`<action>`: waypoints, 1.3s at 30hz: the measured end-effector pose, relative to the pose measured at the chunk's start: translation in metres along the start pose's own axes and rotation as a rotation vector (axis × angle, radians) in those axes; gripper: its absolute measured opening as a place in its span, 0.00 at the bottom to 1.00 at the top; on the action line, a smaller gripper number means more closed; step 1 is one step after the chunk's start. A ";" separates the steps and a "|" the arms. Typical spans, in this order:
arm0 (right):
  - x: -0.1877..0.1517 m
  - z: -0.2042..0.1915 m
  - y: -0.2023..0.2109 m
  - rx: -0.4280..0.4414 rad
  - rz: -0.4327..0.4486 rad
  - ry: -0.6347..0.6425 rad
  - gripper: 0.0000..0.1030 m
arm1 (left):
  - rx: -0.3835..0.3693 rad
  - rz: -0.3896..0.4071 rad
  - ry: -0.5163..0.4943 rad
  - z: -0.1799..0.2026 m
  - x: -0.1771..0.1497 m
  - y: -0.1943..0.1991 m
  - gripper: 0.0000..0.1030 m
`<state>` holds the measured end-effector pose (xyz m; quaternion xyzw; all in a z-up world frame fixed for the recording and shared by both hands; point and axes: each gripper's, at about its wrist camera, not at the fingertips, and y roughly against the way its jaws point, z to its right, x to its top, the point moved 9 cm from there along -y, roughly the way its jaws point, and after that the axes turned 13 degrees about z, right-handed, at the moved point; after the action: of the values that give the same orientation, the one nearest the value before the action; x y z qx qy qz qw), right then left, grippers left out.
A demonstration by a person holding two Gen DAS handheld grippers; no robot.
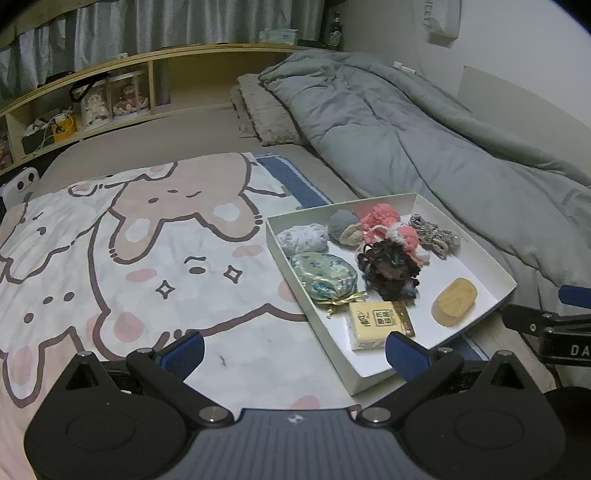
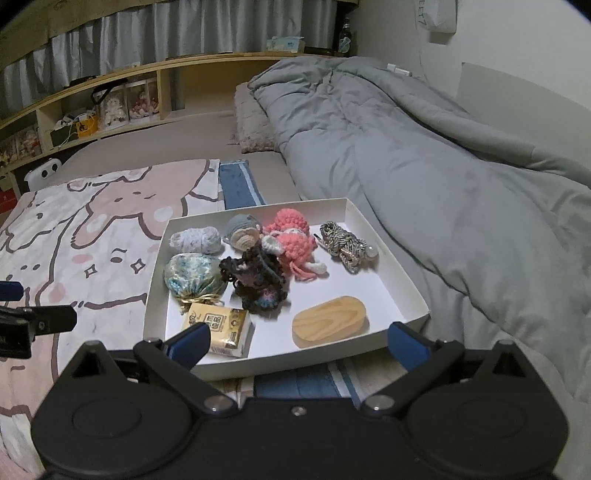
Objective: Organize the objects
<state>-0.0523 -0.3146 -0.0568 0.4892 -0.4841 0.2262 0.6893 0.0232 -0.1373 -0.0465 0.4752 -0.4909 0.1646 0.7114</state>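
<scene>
Toys and bits lay in the white tray (image 2: 388,295) just ahead of the right gripper (image 2: 297,343); both grippers were spread wide, holding nothing.

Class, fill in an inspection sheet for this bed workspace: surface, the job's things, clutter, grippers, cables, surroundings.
Surface: cartoon-print blanket spread on the bed.
Job's things: white tray holding a wooden oval block, tissue pack, floral pouch, pink crochet toy, dark crochet piece, coiled cord, grey yarn ball, grey crochet ball.
Clutter: nothing seen outside the tray.
Grippers: left gripper open, empty; right gripper open, empty.
Cables: a white cable on the shelf.
Surroundings: grey duvet, shelf, curtains.
</scene>
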 end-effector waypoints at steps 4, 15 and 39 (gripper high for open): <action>0.000 -0.002 0.000 -0.007 0.001 0.011 1.00 | 0.010 -0.005 0.012 -0.005 -0.002 -0.002 1.00; 0.001 0.000 0.001 -0.003 0.000 -0.005 1.00 | 0.024 -0.009 0.003 -0.006 -0.005 -0.003 1.00; -0.001 0.000 0.000 0.004 -0.010 -0.015 1.00 | 0.030 -0.009 0.015 -0.010 -0.005 -0.002 1.00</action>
<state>-0.0531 -0.3144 -0.0575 0.4945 -0.4864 0.2201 0.6859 0.0279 -0.1292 -0.0521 0.4868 -0.4806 0.1723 0.7087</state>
